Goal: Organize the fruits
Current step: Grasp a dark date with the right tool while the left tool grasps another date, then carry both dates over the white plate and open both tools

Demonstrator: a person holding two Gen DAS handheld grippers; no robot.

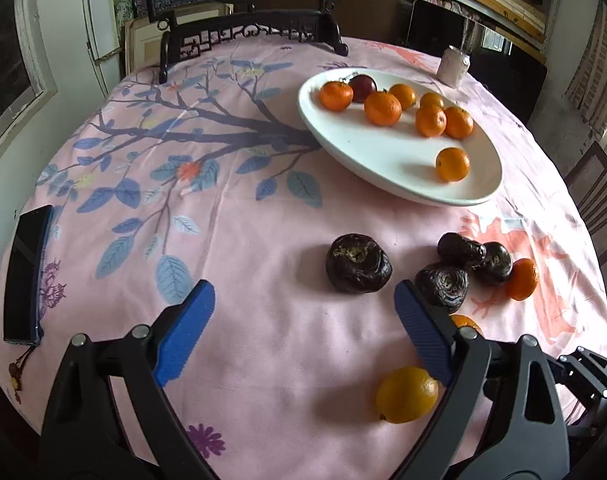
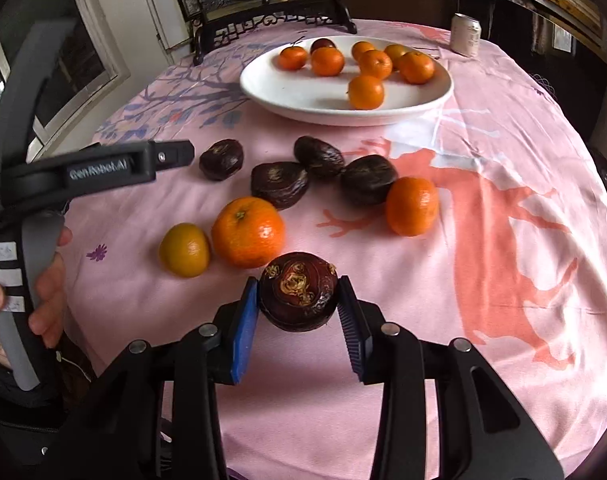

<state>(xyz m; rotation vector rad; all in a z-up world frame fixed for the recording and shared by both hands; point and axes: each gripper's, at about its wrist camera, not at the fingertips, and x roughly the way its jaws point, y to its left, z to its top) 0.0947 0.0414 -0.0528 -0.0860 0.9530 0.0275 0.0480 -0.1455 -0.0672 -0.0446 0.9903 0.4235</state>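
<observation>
Item: right gripper [image 2: 298, 306], jaws narrowed onto a dark water chestnut [image 2: 298, 291]; both blue pads press its flanks, the bud scar facing up. The chestnut sits low on the pink tablecloth [image 2: 503, 320], at the table's 6 o'clock edge; whether it has lifted clear cannot be told.

Item: left gripper [image 1: 303, 312], jaws wide, nothing between them, hanging over cloth with one water chestnut [image 1: 358, 263] just beyond at 12 o'clock.

Item: white plate [image 2: 287, 98], toward 12 o'clock, holding seven mandarins and one dark red fruit, apparently a plum [image 2: 322, 44].

Item: loose stock mid-table: four more water chestnuts, two mandarins, one yellowish citrus [image 2: 184, 249].

Handling note: the grip looks central and level, likely secure. Best lifted straight up before travelling, since a large mandarin [image 2: 248, 231] lies just beside at 11 o'clock and would roll if nudged. Destination is a judgement: the plate holds almost only mandarins, so chestnuts may belong grouped apart.
</observation>
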